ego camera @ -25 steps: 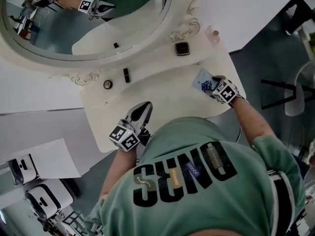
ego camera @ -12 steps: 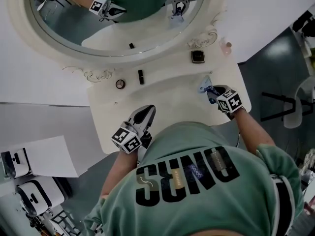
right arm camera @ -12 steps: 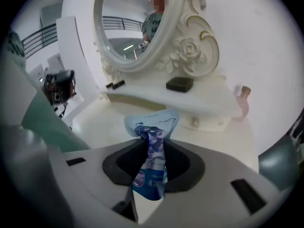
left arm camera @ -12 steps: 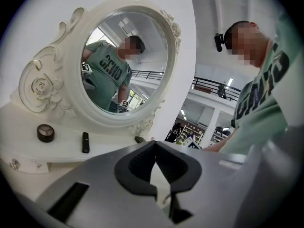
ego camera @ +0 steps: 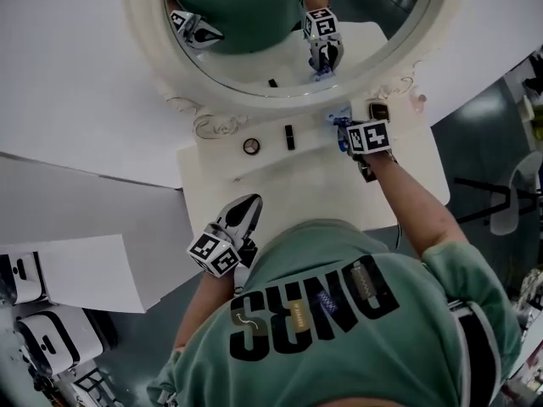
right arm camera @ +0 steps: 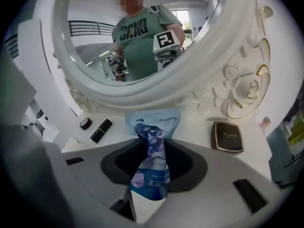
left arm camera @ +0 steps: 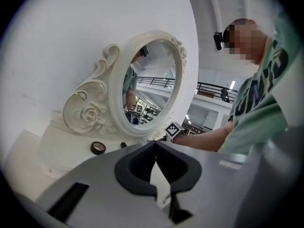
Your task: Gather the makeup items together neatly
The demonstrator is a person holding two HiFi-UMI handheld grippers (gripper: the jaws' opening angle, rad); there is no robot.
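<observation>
My right gripper [ego camera: 343, 132] is shut on a blue printed sachet [right arm camera: 151, 152], crumpled between its pads and hanging over the back of the white dressing table [ego camera: 254, 195], under the mirror. Its jaws have just closed in from wide onto the sachet [ego camera: 338, 114]. Just right of it lies a black square compact [ego camera: 379, 110] [right arm camera: 227, 137]. To its left lie a black lipstick [ego camera: 289, 136] [right arm camera: 101, 130] and a small round pot [ego camera: 251, 146] [right arm camera: 86, 123]. My left gripper [ego camera: 247, 203] [left arm camera: 156, 145] is shut and empty at the table's front left.
A large oval mirror [ego camera: 288, 32] in an ornate white frame [left arm camera: 90, 113] stands behind the items and reflects both grippers. A small pink bottle [ego camera: 418, 102] stands at the back right corner. A person's green-shirted body [ego camera: 339, 312] fills the front.
The right gripper closed on the sachet at the table's right front, lifted it and carried it back beside the compact. The left gripper, still shut, shifted left along the table's front.
</observation>
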